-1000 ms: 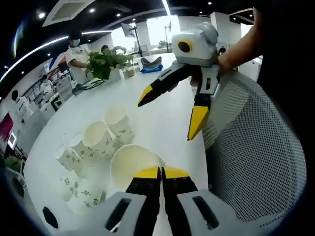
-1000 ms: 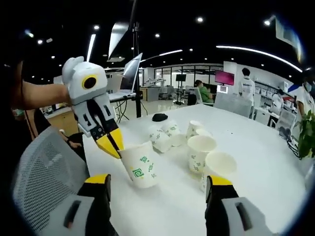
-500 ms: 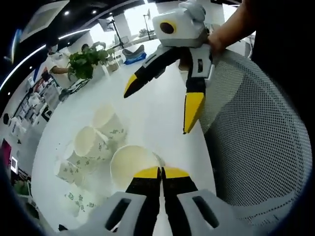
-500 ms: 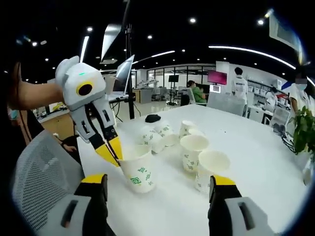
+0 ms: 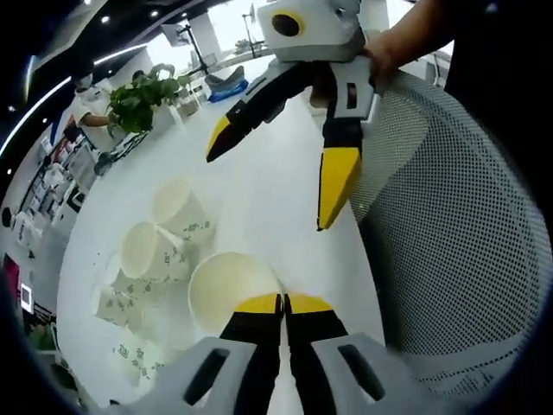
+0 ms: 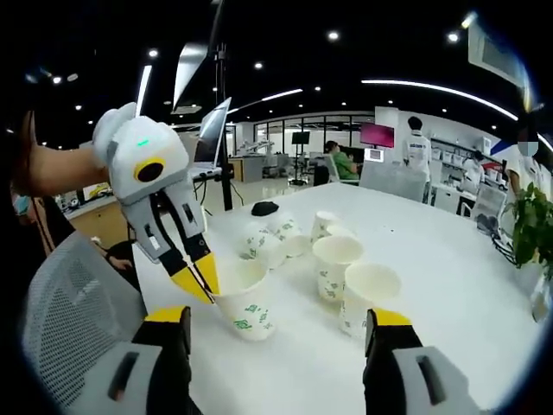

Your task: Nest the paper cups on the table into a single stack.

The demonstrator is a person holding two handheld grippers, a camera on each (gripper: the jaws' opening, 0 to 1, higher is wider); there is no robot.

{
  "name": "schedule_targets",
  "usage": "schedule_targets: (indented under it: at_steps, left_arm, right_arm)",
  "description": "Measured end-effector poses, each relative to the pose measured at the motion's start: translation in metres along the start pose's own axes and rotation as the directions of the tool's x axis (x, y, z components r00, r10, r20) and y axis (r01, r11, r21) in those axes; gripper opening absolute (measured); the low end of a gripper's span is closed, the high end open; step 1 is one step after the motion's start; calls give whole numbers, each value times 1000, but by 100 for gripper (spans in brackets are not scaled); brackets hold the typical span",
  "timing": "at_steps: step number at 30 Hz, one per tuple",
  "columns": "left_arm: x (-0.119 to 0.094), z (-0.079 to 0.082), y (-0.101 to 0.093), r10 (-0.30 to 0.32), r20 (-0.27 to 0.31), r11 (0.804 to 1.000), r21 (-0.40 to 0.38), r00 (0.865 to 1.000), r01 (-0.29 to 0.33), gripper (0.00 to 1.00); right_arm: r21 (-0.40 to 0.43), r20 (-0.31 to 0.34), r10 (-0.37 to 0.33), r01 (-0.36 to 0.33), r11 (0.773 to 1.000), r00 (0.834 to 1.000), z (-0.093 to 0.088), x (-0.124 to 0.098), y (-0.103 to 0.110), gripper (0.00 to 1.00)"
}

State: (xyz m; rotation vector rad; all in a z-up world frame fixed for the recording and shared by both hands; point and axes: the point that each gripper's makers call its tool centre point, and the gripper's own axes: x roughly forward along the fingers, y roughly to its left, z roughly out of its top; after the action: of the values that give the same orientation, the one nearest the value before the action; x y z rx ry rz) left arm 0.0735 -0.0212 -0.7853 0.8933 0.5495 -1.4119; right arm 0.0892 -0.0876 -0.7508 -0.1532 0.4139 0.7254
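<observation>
The held paper cup (image 6: 244, 300) is seen upright at the near edge of the white bench (image 6: 449, 285), its rim clamped between the fingers of the left gripper (image 6: 200, 281). Just beyond it, two upright cups (image 6: 352, 278) are ranged, mouths up, with a tumbled cluster of cups (image 6: 285, 238) behind. The right gripper (image 6: 281, 333) is held back with fingers wide apart, so the left is judged nearer; the target cups lie forward and to the right.

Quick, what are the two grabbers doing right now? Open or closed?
Left gripper: shut on the rim of a paper cup.
Right gripper: open, holding nothing, above the white table.
</observation>
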Motion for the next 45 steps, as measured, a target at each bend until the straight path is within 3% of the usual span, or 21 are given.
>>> schedule_targets:
  at_steps: [16,30,36,41,45]
  left_arm:
    - [-2,-1,1,-3,-29,1000,31,1000,4,0]
    - [0,11,1,10,38,1000,-15,999,-10,0]
    - [1,5,1,13,18,1000,-13,1000,-13,0]
    - [-2,10,3,23,65,997,-68,998,-19,2]
    - [-3,11,4,34,69,997,-72,997,-29,5]
  right_arm:
    - [3,-4,9,-9,1000,1000,-4,1,-2,82]
    - [7,-2,7,-7,1000,1000,-3,1,-4,82]
    - [4,-4,6,-6,1000,1000,-4,1,-4,81]
    - [7,-5,5,-5,1000,1000,-4,1,-5,81]
    - [8,-4,4,-4,1000,1000,-3,1,-5,81]
